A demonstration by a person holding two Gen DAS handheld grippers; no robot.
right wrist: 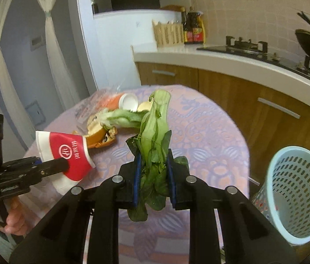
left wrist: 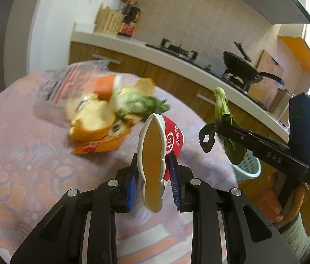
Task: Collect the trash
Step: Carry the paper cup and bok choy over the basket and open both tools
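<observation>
**Both grippers loaded, held above the table**

Left gripper (left wrist: pixel 154 176): blue pads clamped on a flattened red-and-white paper cup (left wrist: pixel 155 154), squeezed edge-on so the brown inside shows as a narrow slot. In the right wrist view the same cup (right wrist: pixel 67 154) sticks out sideways from the left gripper (right wrist: pixel 62 165), off the table.

Right gripper (right wrist: pixel 154 178): closed on a limp bok choy (right wrist: pixel 155 136), pale stalk end up, dark leaves hanging below the pads. From the left wrist view it (left wrist: pixel 223 118) dangles from the right gripper (left wrist: pixel 221 125), clear of the table.

Rest of the trash is piled on the far side of the round table (left wrist: pixel 23 154), which has a purple-and-orange patterned cloth: orange peel (left wrist: pixel 93 118), more greens (left wrist: pixel 137 105), an orange snack wrapper (left wrist: pixel 97 145), a clear plastic bag (left wrist: pixel 67 83) with red print. A small orange container with a white cap (right wrist: pixel 126 102) lies on its side there, possibly a bottle; blur makes it hard to confirm.

Light-blue perforated bin (right wrist: pixel 295 193) stands on the floor just beside the table, at the right gripper's side. Kitchen counter (right wrist: pixel 221 59) with stove (right wrist: pixel 243 46) and pan (left wrist: pixel 243 68) behind.
</observation>
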